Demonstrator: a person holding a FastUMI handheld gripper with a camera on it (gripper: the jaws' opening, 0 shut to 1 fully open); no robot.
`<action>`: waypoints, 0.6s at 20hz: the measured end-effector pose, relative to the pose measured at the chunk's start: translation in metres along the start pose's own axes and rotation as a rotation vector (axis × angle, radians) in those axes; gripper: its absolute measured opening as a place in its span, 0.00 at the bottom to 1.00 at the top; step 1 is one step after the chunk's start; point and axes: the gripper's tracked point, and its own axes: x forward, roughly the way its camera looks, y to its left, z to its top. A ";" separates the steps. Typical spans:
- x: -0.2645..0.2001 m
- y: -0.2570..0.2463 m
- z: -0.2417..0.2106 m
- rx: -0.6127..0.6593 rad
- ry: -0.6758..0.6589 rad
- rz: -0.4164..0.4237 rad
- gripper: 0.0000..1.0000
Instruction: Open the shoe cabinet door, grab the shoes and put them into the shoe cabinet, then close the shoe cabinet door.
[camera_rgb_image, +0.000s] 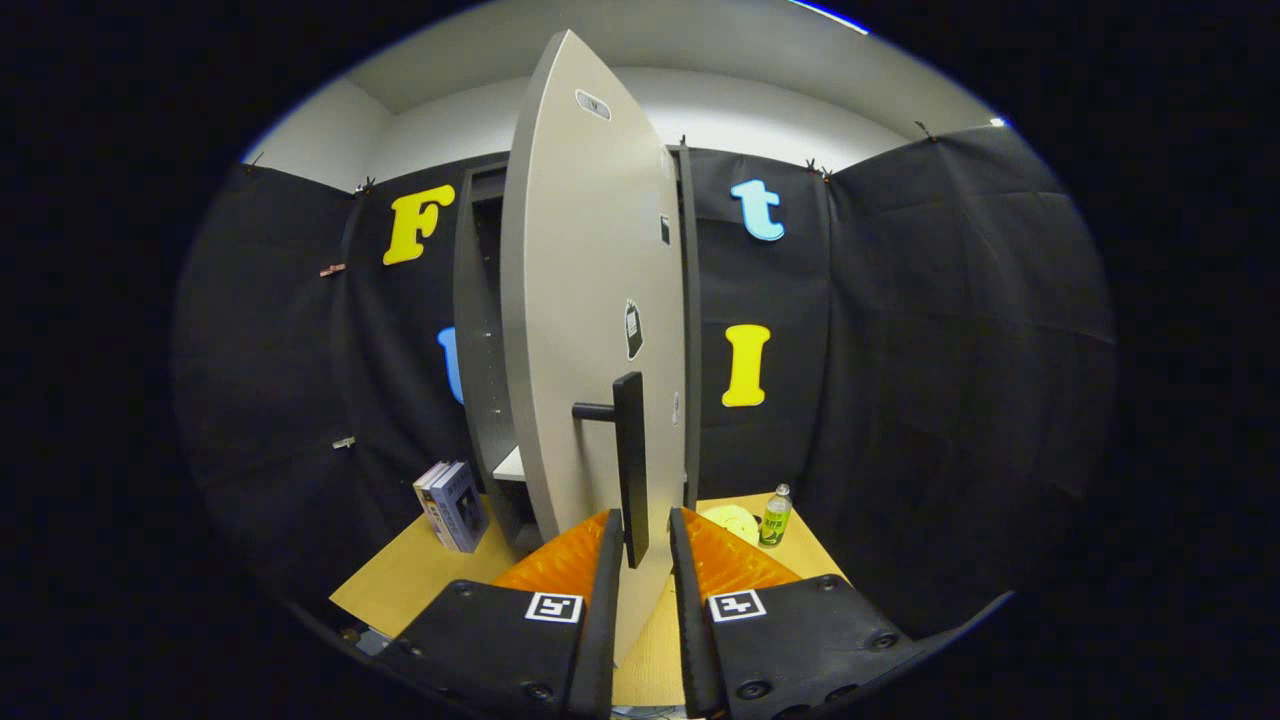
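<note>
Gripper (640, 528) fingers are sitting slightly apart astride the bar handle (630, 465) of the half-open cabinet door (585, 330), not visibly clamping; judging that pulling along the hinge arc is keeping the handle seated.

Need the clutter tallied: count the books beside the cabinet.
2: upright white-spined paperback book and dark-covered book lean together left of the grey shoe cabinet; more may hide behind. Hand-held gripper open, straddling the door handle.

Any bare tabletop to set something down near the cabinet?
Left: bare table between the books and its front edge. Right: a smaller patch in front of the bottle and yellow disc. Centre is crowded: the open door and its handle, gripper straddling the handle's lower end.
</note>
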 end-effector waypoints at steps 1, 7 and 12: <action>-0.007 -0.003 0.001 0.009 -0.016 -0.004 0.31; -0.024 0.007 -0.030 0.003 0.040 0.032 0.32; -0.022 0.048 -0.087 -0.026 0.111 0.138 0.32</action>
